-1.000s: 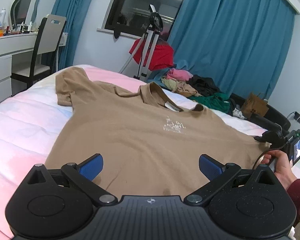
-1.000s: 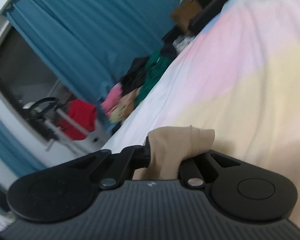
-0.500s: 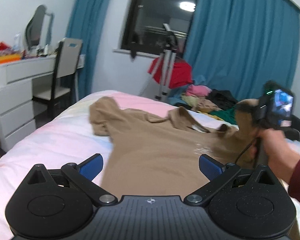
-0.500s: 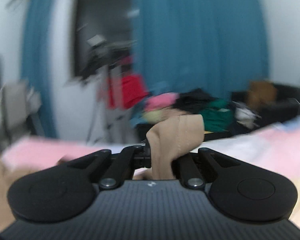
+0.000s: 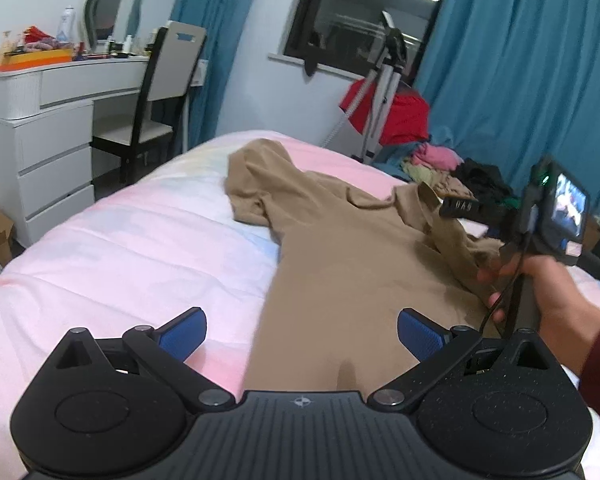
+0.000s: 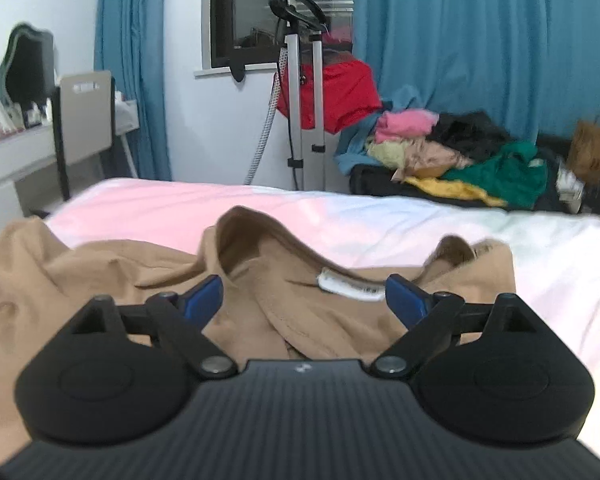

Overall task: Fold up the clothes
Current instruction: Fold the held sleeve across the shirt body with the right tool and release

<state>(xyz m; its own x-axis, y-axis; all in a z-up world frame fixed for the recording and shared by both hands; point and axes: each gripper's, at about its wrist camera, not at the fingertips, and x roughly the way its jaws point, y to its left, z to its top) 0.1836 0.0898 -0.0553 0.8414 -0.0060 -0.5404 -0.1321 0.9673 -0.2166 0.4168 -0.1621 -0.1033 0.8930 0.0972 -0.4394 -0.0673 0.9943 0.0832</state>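
The tan cotton T-shirt (image 5: 340, 264) lies on the pink quilted bed (image 5: 140, 248), its right side folded across the collar, and I judge that loose flap could slump back or bunch, since nothing pins it. My right gripper (image 6: 303, 300) hovers spread wide over the neckline, gripping nothing; my left gripper (image 5: 302, 330) is equally wide and empty above the hem.
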